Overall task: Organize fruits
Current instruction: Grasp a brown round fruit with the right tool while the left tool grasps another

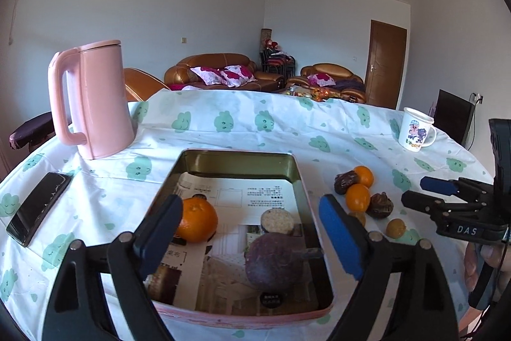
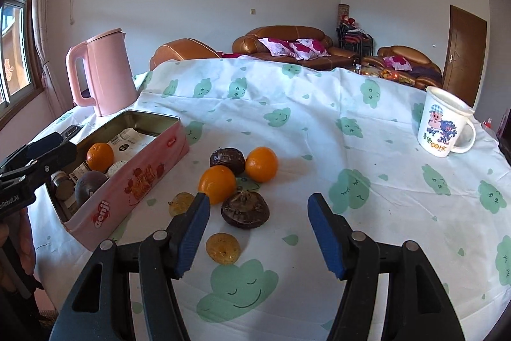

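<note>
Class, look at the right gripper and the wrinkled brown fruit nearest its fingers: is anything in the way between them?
Nothing visible. The right gripper is open, and the brown fruit lies on the tablecloth just ahead, between its fingers' lines.

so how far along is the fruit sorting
Partly done. The tin already holds an orange, a dark purple fruit and a few small pieces. Nothing is in hand: the left tool and the right tool are both open and empty. Still on the cloth: two oranges, two dark wrinkled fruits and two small amber ones.

Left hand-held gripper gapes empty over the tin; orange inside.
</note>
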`<state>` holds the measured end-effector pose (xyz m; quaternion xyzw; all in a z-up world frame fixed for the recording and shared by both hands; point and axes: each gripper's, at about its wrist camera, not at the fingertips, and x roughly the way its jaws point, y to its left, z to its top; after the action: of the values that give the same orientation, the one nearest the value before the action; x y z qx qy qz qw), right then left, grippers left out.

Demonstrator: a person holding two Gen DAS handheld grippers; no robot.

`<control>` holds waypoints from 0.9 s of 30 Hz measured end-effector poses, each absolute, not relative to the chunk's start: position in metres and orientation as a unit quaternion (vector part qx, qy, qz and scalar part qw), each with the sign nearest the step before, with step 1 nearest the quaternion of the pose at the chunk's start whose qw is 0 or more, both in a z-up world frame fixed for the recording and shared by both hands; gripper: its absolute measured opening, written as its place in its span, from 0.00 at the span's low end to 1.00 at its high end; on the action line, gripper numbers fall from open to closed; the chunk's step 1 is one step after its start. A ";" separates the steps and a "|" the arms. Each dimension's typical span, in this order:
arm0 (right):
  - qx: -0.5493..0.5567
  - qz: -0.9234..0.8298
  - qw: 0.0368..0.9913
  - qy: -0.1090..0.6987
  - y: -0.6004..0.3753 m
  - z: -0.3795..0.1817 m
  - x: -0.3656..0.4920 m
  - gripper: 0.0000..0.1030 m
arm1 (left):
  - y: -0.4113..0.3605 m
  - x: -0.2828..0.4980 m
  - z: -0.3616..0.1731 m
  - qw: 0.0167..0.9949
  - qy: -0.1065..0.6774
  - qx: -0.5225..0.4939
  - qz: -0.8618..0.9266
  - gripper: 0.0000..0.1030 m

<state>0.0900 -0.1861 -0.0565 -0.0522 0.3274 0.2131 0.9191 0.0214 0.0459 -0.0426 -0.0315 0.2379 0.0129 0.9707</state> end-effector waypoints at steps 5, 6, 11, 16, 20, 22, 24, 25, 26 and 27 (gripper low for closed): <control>-0.053 0.214 0.912 0.347 -0.181 -0.062 0.094 0.63 | 0.021 0.030 -0.041 0.971 0.238 -0.015 -0.011 0.87; -0.050 0.215 0.910 0.351 -0.182 -0.063 0.092 0.63 | 0.017 0.030 -0.040 0.971 0.236 -0.018 -0.022 0.87; -0.043 0.230 0.901 0.365 -0.187 -0.068 0.083 0.56 | 0.001 0.039 -0.037 0.974 0.227 -0.008 -0.026 0.93; -0.051 0.242 0.885 0.395 -0.181 -0.084 0.088 0.46 | -0.011 0.043 -0.042 0.971 0.235 0.001 -0.034 0.93; -0.030 0.263 0.872 0.413 -0.183 -0.089 0.094 0.31 | -0.019 0.044 -0.043 0.970 0.238 0.013 -0.047 0.93; -0.023 0.262 0.875 0.405 -0.186 -0.087 0.092 0.28 | -0.026 0.046 -0.044 0.967 0.246 0.023 -0.057 0.89; -0.013 0.249 0.885 0.393 -0.193 -0.083 0.090 0.28 | -0.033 0.049 -0.046 0.963 0.258 0.033 -0.071 0.80; -0.007 0.238 0.891 0.387 -0.197 -0.081 0.090 0.28 | -0.037 0.050 -0.047 0.960 0.264 0.034 -0.080 0.79; -0.002 0.229 0.895 0.382 -0.202 -0.078 0.091 0.28 | -0.042 0.053 -0.049 0.958 0.272 0.037 -0.089 0.74; 0.002 0.221 0.899 0.378 -0.205 -0.075 0.092 0.28 | -0.048 0.056 -0.051 0.954 0.281 0.044 -0.097 0.69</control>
<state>0.0917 -0.2054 -0.0749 0.0017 0.3778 0.2212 0.8991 0.0557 -0.0476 -0.0507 0.0438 0.2814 -0.0966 0.9537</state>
